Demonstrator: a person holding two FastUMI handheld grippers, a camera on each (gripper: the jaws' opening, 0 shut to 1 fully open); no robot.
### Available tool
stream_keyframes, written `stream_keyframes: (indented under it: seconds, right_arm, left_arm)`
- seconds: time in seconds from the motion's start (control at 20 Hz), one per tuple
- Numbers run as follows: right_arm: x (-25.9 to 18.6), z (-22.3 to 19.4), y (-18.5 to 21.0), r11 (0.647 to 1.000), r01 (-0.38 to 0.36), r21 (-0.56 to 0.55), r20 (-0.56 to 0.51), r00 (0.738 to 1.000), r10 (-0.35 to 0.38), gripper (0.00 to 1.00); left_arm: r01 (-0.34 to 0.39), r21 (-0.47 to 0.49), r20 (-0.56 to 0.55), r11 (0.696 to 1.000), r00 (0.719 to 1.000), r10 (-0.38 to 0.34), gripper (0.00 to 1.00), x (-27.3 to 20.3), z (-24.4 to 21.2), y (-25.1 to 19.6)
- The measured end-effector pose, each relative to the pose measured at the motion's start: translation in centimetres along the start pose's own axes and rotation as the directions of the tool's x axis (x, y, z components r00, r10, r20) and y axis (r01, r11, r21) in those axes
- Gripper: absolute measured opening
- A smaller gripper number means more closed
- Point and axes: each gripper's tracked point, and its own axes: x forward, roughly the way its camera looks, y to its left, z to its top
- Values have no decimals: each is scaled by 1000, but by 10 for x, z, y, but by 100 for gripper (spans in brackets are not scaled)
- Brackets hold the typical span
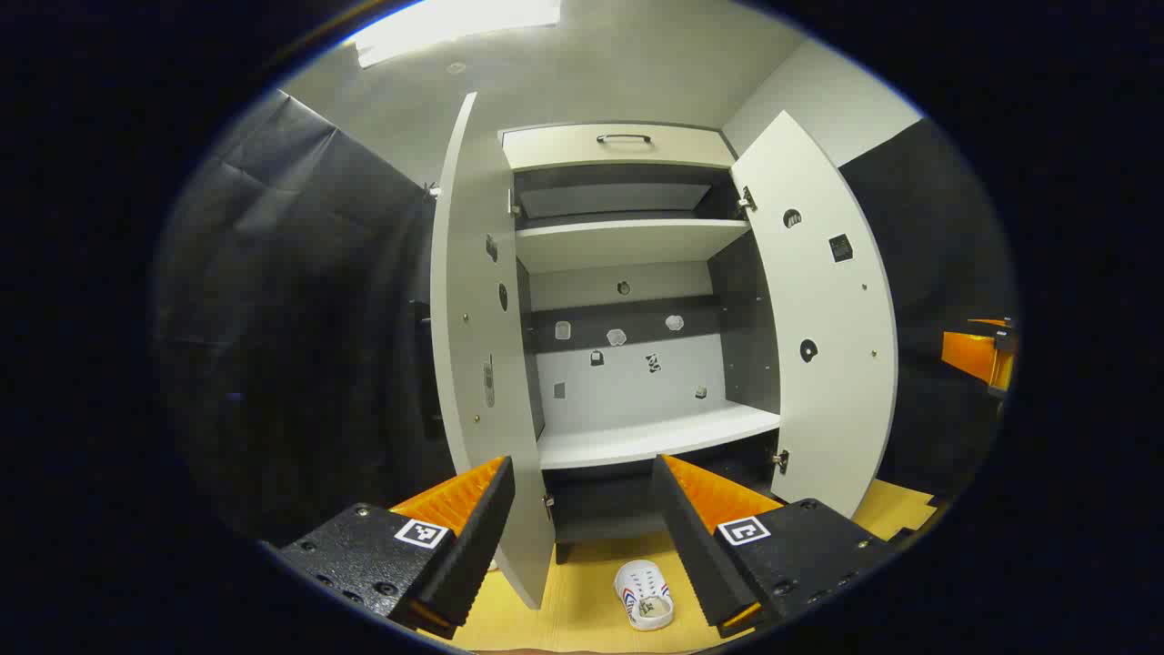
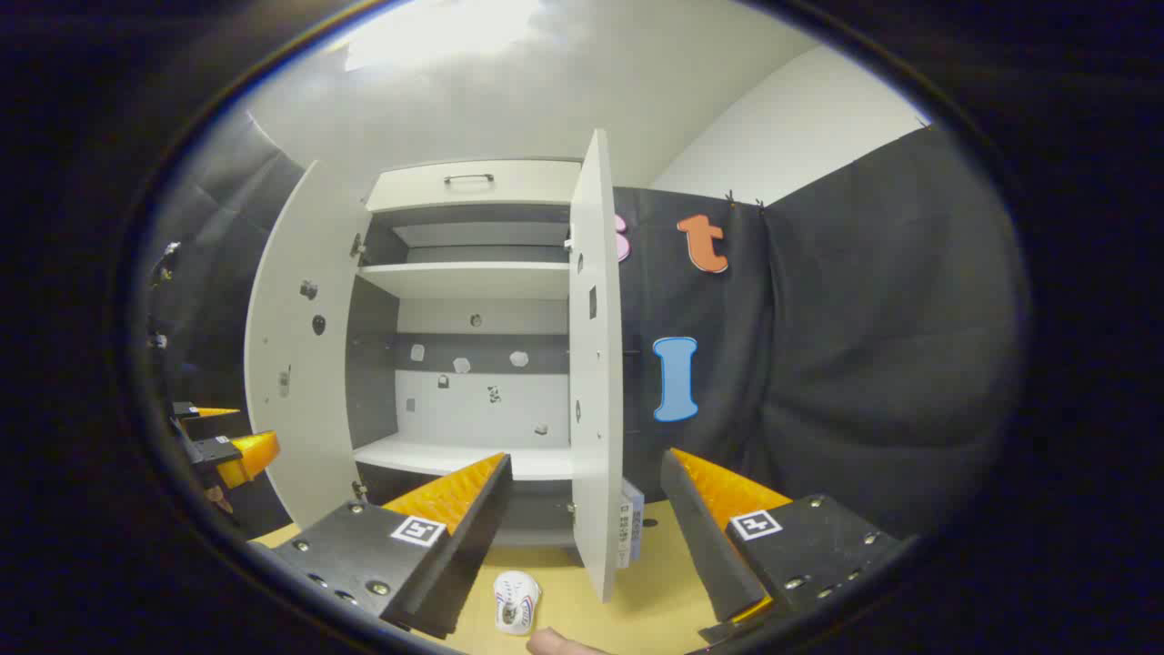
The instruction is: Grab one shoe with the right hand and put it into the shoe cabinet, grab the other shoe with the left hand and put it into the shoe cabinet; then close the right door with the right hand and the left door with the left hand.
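A white shoe cabinet (image 1: pixel 627 238) stands ahead with both doors swung wide. Its left door (image 1: pixel 473 346) and right door (image 1: pixel 823 318) frame bare shelves, the lower shelf (image 1: pixel 655 437) among them. One white shoe with striped sides (image 1: pixel 644 596) lies on the yellow floor in front of the cabinet, below and between my left gripper's fingers. My left gripper (image 1: pixel 582 468) is open and holds nothing. In the right gripper view the same shoe (image 2: pixel 516 602) lies low, left of the right door (image 2: pixel 596 364). My right gripper (image 2: pixel 587 464) is open too, with nothing between its fingers.
A drawer with a dark handle (image 1: pixel 623 141) tops the cabinet. Black cloth hangs on both sides. The other gripper (image 1: pixel 982 355) shows far right; in the right gripper view the left gripper (image 2: pixel 223 446) is at far left. A tag (image 2: pixel 629 523) hangs by the right door's foot.
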Motion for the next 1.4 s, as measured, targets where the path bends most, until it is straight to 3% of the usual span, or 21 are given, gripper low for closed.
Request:
stream_keyframes:
  seconds: [0.05,0.1,0.25,0.4,0.45,0.55,0.75,0.8,1.05,1.3,1.4]
  right_arm:
    - [-1,0,2,1000,-3,-2,0,1000,3,94]
    - [-3,-2,4,1000,-8,-5,-2,1000,8,98]
    - [-4,0,6,1000,-14,-7,-3,1000,14,94]
    - [-10,3,7,1000,-18,-6,6,1000,18,98]
    - [-10,3,6,1000,-15,-6,9,1000,15,94]
    - [-10,4,6,1000,-12,-8,7,1000,12,98]
    - [-9,2,9,1000,-16,-10,-1,1000,16,98]
    - [-11,3,10,1000,-19,-12,2,1000,19,94]
    - [-4,-4,25,999,-40,-10,1,999,40,98]
    - [20,-52,53,995,-99,-20,-72,993,97,94]
    - [35,-78,65,992,-122,-19,-93,988,120,98]
  left_arm:
    - [-19,2,9,1000,1000,19,92,-1,3,5]
    - [-33,-3,22,999,999,33,92,-2,5,9]
    - [-67,-32,62,997,996,69,92,-9,15,16]
    - [-105,-37,109,994,988,108,95,-16,24,25]
    - [-102,-46,109,994,988,106,94,-17,24,25]
    - [-79,-63,102,995,991,85,95,-22,23,20]
    - [-71,-64,110,995,991,78,94,-27,26,21]
    - [-68,-66,111,996,991,75,94,-28,25,20]
    - [-64,-71,108,995,992,71,94,-31,23,22]
    - [-51,-94,71,994,996,58,94,-40,10,22]
    - [-32,-93,69,995,997,38,93,-43,7,20]
